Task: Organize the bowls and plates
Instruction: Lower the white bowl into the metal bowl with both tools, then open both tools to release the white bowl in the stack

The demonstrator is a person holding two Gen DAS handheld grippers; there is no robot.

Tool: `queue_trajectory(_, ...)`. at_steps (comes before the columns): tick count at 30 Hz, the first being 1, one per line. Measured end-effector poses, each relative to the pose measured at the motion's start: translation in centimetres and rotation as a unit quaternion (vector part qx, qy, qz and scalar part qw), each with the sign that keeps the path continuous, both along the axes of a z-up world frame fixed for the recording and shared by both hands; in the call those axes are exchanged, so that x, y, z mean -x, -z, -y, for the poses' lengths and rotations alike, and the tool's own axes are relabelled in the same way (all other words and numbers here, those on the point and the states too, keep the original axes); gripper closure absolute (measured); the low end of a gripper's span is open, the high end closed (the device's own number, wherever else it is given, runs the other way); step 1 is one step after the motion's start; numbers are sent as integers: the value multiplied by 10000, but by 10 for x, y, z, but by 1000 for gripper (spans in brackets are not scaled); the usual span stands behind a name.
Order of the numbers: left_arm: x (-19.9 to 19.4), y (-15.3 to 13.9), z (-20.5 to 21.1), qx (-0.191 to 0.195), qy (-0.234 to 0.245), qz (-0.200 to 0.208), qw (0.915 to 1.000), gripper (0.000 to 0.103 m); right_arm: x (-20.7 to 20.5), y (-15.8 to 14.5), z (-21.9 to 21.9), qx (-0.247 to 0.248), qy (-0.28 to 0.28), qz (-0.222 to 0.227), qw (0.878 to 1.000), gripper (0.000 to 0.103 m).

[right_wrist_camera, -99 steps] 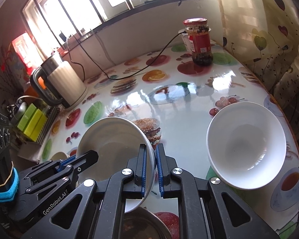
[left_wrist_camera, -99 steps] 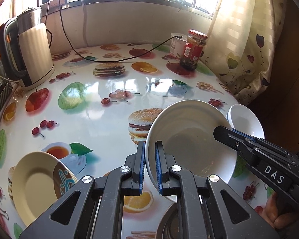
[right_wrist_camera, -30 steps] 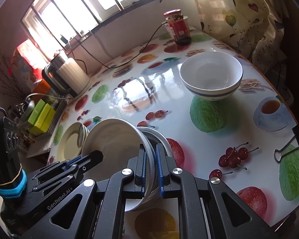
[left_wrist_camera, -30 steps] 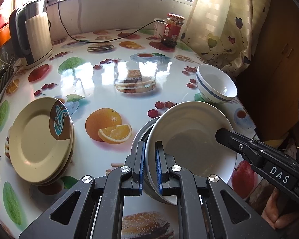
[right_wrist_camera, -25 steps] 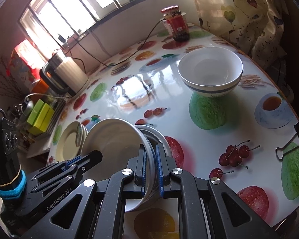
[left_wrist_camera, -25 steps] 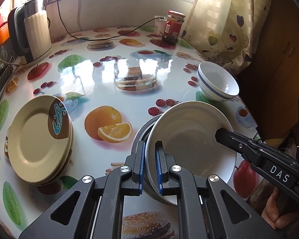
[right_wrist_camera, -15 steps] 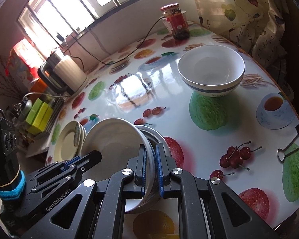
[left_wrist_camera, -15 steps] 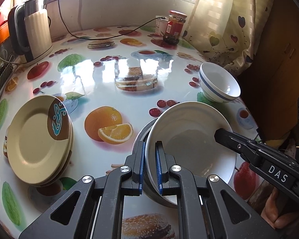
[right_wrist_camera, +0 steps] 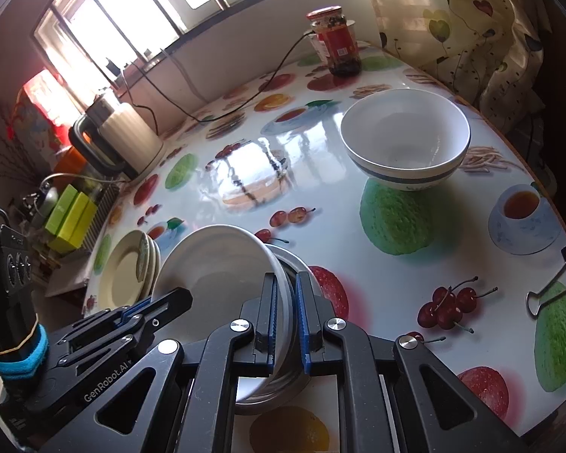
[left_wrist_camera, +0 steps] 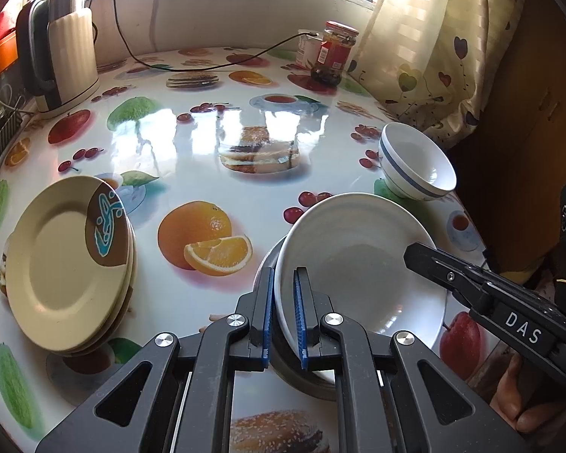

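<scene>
Both clamped on one white bowl (left_wrist_camera: 358, 264): left claw (left_wrist_camera: 283, 313) on its near rim, right claw (right_wrist_camera: 285, 321) opposite. Carried across the table (left_wrist_camera: 192, 143) moments ago, now lowered, tilted, into the metal bowl (right_wrist_camera: 296, 264). Nesting nearly done; striped bowl (left_wrist_camera: 415, 162) stands apart.

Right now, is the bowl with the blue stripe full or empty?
Empty. The striped bowl sits upright on the table, and only its bare white inside shows.

Bare table (left_wrist_camera: 192, 173) between plate stack (left_wrist_camera: 68, 260) and striped bowl (left_wrist_camera: 415, 162)
</scene>
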State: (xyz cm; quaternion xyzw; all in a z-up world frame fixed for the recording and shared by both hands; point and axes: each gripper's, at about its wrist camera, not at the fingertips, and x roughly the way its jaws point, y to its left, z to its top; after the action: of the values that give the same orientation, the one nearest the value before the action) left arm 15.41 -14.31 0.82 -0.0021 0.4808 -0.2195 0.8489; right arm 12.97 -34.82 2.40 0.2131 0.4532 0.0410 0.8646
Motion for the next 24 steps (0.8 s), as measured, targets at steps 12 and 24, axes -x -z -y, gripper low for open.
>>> queue_trajectory(12,0,1,-2,107,-36,-76,9999,91,3,-1,2,-193,21,22,9998,87)
queue_trajectory(24,7,-2,-5,150,13,-109,9998,88,16,-1,3,-441,-27,-23,9990,77)
